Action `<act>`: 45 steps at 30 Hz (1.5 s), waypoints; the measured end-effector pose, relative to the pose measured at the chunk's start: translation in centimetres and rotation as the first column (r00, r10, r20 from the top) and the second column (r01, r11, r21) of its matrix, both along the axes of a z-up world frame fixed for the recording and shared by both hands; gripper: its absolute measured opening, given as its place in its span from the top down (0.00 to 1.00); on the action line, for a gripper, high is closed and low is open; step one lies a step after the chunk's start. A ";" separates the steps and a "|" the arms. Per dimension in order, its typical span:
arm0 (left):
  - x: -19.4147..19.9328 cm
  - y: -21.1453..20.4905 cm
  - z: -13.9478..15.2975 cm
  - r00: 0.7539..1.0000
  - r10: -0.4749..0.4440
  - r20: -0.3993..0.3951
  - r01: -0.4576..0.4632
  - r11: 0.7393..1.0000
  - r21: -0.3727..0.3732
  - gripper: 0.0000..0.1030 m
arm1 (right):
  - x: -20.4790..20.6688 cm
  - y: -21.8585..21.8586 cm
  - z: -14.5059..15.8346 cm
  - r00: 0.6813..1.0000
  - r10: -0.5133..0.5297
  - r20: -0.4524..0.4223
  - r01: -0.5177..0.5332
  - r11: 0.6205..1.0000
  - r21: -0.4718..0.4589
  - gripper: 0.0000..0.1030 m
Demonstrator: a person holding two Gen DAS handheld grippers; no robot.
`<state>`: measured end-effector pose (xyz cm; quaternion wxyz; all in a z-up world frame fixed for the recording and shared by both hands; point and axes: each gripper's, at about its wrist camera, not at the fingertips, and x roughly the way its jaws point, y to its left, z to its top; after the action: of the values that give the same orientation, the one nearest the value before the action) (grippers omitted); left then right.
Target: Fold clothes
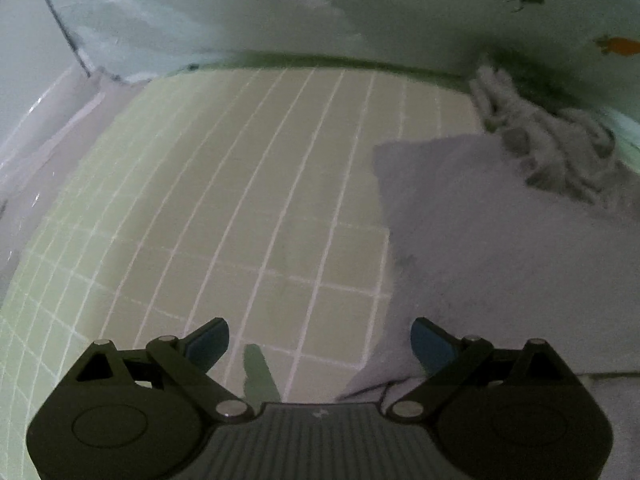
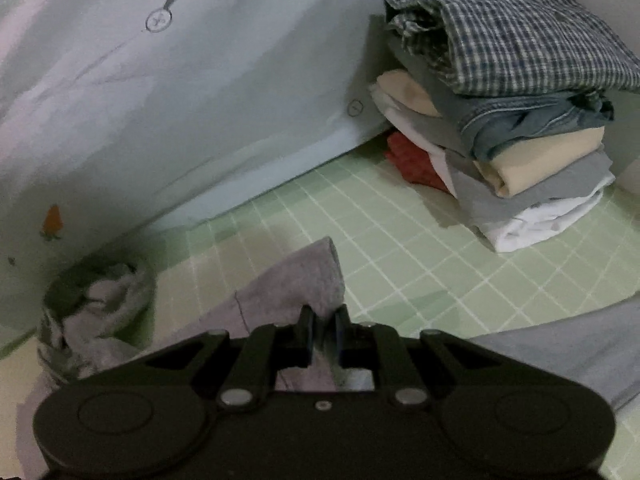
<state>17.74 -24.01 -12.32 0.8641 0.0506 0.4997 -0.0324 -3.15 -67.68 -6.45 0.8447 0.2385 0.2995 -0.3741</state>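
A pale lilac-grey garment [image 1: 500,248] lies spread on the green checked sheet [image 1: 248,184], filling the right half of the left wrist view. My left gripper [image 1: 320,344] hangs open above the sheet beside the garment's left edge, with nothing between its blue pads. In the right wrist view my right gripper [image 2: 323,334] is shut on a raised fold of the same lilac-grey garment [image 2: 296,280], which peaks just beyond the fingertips. A stack of folded clothes [image 2: 516,120] topped by a checked shirt stands at the far right.
A crumpled grey-white cloth [image 2: 100,312] lies against the pale bedding wall [image 2: 200,100] at the left, and it also shows as a crumpled cloth [image 1: 552,144] at the right. A light blue-grey fabric [image 2: 560,348] lies at the lower right. Green sheet [image 2: 420,264] separates gripper and stack.
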 end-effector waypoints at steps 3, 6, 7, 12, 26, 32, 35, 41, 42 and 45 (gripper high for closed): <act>0.1 0.6 -0.5 1.000 0.013 -0.023 -0.014 1.000 -0.020 0.06 | 0.1 -0.1 -0.7 1.000 -0.004 -0.030 0.004 1.000 0.007 0.89; 0.1 0.6 -0.9 0.999 0.012 -0.034 -0.012 1.000 -0.023 0.05 | 0.0 -0.1 -1.2 0.999 -0.009 -0.035 0.010 1.000 0.023 0.89; 0.0 0.6 -1.0 0.999 0.011 -0.035 -0.012 1.000 -0.020 0.04 | 0.1 -0.1 -1.3 0.999 -0.007 -0.035 0.008 1.000 0.026 0.89; 0.1 0.5 -1.4 0.999 0.011 -0.044 -0.011 1.000 -0.008 0.00 | 1.1 1.2 -1.2 0.998 0.049 -0.025 -0.048 0.998 0.048 0.89; 0.1 1.3 -1.7 0.999 0.018 -0.051 -0.021 0.997 -0.070 0.00 | 9.5 9.9 -2.3 0.907 0.414 0.073 -0.420 0.885 0.200 0.90; -0.4 1.3 -1.8 0.999 0.026 -0.018 -0.027 0.997 -0.075 0.00 | 13.3 13.1 -4.2 0.851 0.520 0.076 -0.520 0.813 0.262 0.83; 0.3 1.4 -1.6 0.998 0.011 -0.057 -0.015 0.997 -0.078 0.00 | 13.0 13.8 -4.5 0.842 0.536 0.059 -0.531 0.805 0.267 0.57; 0.7 1.4 -0.6 0.994 0.023 -0.111 -0.032 0.996 -0.081 0.00 | 9.3 13.7 -2.3 0.874 0.487 0.000 -0.486 0.872 0.060 0.08; 0.5 1.0 -0.2 0.995 0.012 -0.095 -0.019 0.997 -0.072 0.00 | 8.6 13.3 -2.1 0.886 0.463 -0.008 -0.462 0.886 0.031 0.00; -0.2 -0.7 1.4 0.998 -0.049 -0.036 0.047 0.998 -0.051 0.00 | 6.3 11.7 -2.1 0.926 0.377 -0.033 -0.378 0.926 -0.022 0.00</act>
<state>17.52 -24.69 -10.93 0.8546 0.0403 0.5134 -0.0665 3.15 -56.00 -8.51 0.8998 0.1593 0.3462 -0.2123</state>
